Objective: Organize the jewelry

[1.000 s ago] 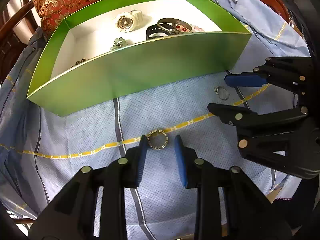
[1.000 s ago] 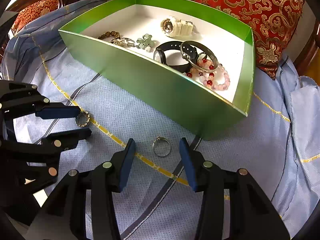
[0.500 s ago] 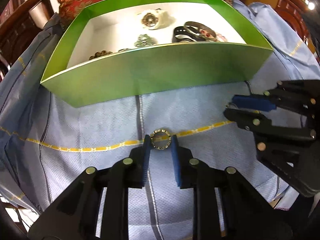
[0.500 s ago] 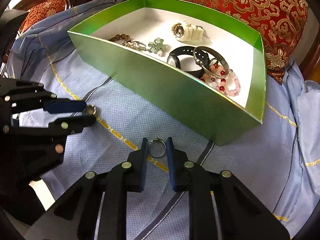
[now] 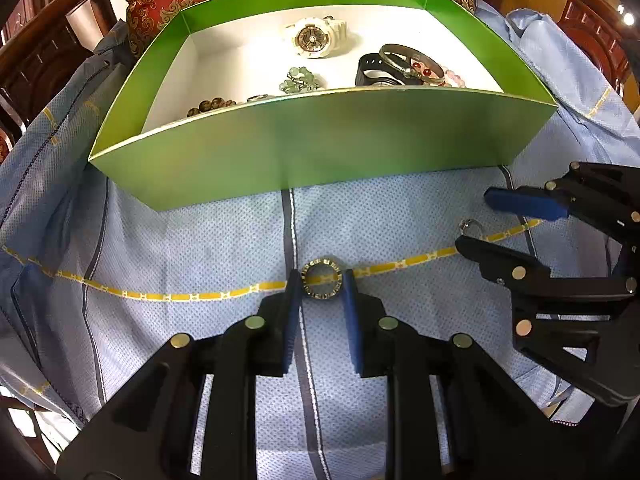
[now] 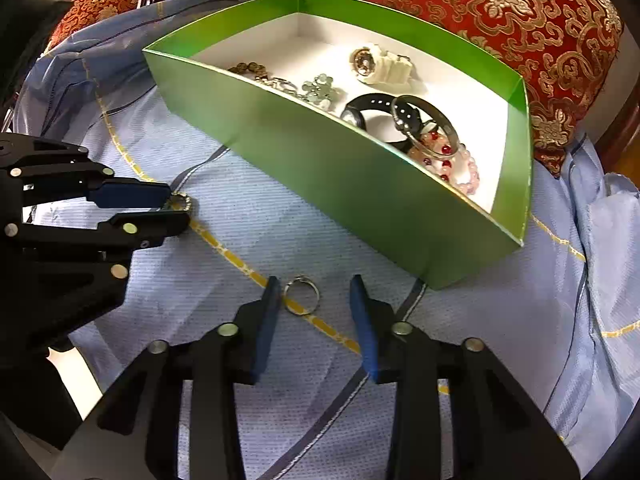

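Note:
A gold band ring (image 5: 320,263) lies on the blue cloth, and my left gripper (image 5: 322,280) is shut on it, one pad against each side. From the right wrist view the left gripper (image 6: 172,210) and the gold ring (image 6: 182,200) show at the left. A thin silver ring (image 6: 298,313) lies flat on the cloth between the jaws of my right gripper (image 6: 314,286). Those jaws are opening and neither pad presses on the ring. In the left wrist view the right gripper (image 5: 476,220) and the silver ring (image 5: 470,225) sit at the right.
A green box (image 5: 320,148) stands just beyond both rings, holding a white watch (image 5: 314,36), a black band (image 6: 368,106), a pink bead bracelet (image 6: 460,168) and other pieces. The blue cloth (image 5: 180,248) has a yellow stripe. A red cushion (image 6: 520,20) lies behind the box.
The left gripper's jaws closed in onto the gold ring. The right gripper's jaws narrowed around the silver ring, then spread apart again; that ring stays on the cloth.

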